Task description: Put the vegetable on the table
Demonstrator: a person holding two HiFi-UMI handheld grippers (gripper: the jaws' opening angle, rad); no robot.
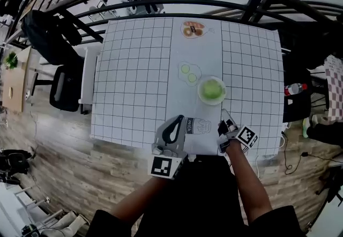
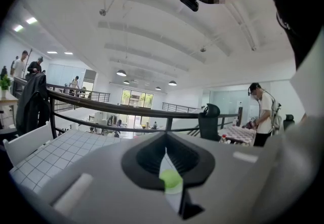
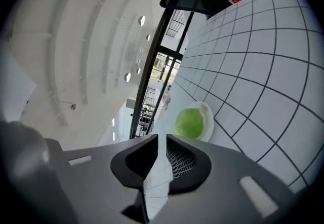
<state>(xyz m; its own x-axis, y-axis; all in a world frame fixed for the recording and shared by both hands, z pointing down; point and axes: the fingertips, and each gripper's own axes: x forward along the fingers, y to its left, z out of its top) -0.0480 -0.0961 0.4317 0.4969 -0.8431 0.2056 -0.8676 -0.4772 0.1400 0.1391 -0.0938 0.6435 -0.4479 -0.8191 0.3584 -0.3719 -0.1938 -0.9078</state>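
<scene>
Matte grey left gripper (image 1: 178, 120) and right gripper (image 1: 224, 116), jaws together, near round green vegetable (image 1: 211, 89) in white dish (image 1: 200, 96).

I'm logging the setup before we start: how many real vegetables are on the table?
1: a green vegetable in the bowl right of the table's middle. The other foods are flat prints. None looks hidden.
</scene>
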